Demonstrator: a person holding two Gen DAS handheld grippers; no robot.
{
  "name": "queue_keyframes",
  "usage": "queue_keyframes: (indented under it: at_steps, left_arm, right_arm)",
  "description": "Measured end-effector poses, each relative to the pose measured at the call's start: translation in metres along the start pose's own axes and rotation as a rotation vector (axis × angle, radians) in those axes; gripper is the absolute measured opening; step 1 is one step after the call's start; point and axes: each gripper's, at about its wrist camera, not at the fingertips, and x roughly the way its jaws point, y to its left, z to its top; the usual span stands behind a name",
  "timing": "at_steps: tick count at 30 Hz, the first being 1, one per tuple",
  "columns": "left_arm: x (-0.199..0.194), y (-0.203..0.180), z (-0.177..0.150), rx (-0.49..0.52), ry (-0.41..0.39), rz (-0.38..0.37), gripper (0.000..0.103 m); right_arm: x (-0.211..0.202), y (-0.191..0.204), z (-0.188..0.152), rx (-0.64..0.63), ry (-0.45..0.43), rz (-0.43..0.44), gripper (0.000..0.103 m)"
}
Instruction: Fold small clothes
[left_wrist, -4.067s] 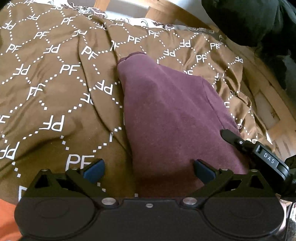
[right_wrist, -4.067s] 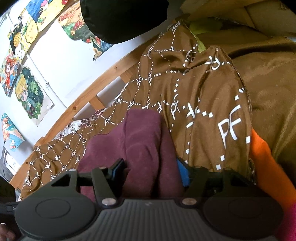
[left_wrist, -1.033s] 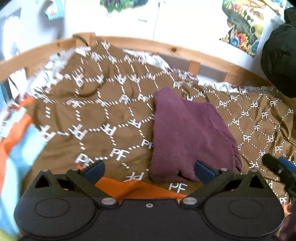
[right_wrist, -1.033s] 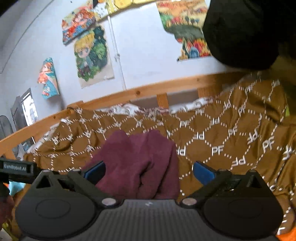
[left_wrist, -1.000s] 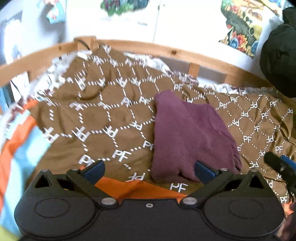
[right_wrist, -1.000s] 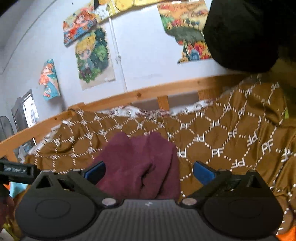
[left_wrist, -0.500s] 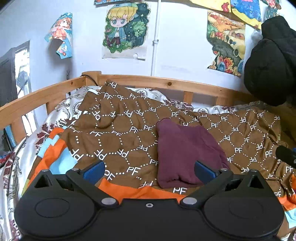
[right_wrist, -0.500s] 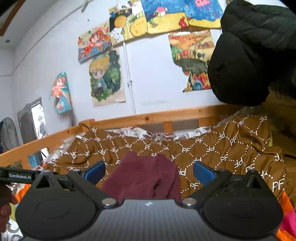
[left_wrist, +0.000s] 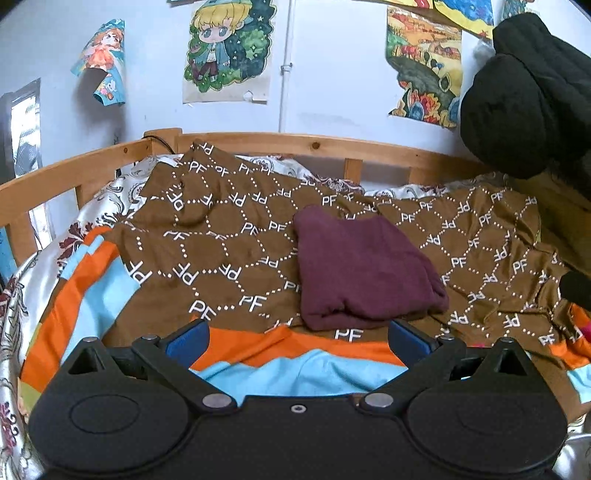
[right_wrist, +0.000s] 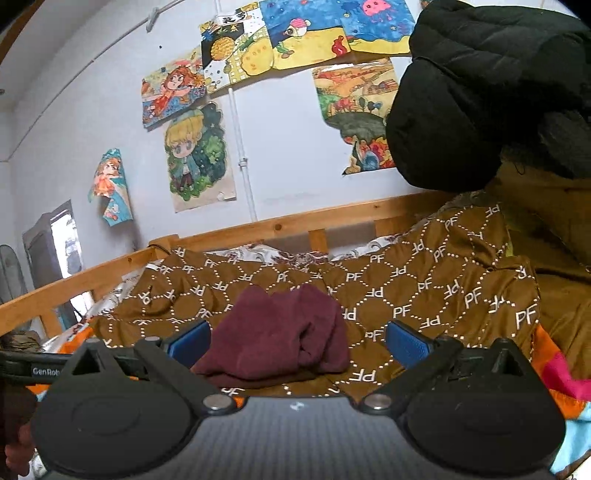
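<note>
A maroon garment (left_wrist: 364, 267) lies folded into a compact bundle on a brown "PF"-patterned blanket (left_wrist: 229, 254) on the bed. It also shows in the right wrist view (right_wrist: 280, 334). My left gripper (left_wrist: 298, 341) is open and empty, held back from the bundle above the orange and light-blue bedding. My right gripper (right_wrist: 297, 341) is open and empty, also held back from the bundle. The tip of the right gripper shows at the right edge of the left wrist view (left_wrist: 576, 288).
A wooden bed rail (left_wrist: 332, 146) runs along the back and left. A black padded jacket (left_wrist: 524, 107) hangs at the right. Posters (left_wrist: 229, 51) cover the wall. Orange and blue bedding (left_wrist: 92, 295) lies at the near left.
Both grippers let go of the maroon garment, drew back and tilted up. The garment now lies folded and farther off, with the wall and posters in view.
</note>
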Motion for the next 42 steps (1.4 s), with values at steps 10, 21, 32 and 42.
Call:
queue_keyframes:
  at_steps: [10,21,32,42]
  left_arm:
    - [0.019,0.003,-0.027,0.049,0.039,0.01,0.102]
    - [0.025,0.012,-0.032,0.047,0.048,0.048,0.102]
    - [0.028,0.014,-0.035,0.041,0.07,0.073,0.102]
    - [0.028,0.014,-0.036,0.04,0.073,0.077,0.102]
  right_arm:
    - [0.018,0.001,-0.025,-0.069,0.055,-0.06,0.103]
    - [0.03,0.01,-0.042,-0.081,0.123,-0.04,0.103]
    - [0.032,0.008,-0.045,-0.075,0.149,-0.072,0.103]
    - [0.031,0.007,-0.044,-0.076,0.148,-0.069,0.103]
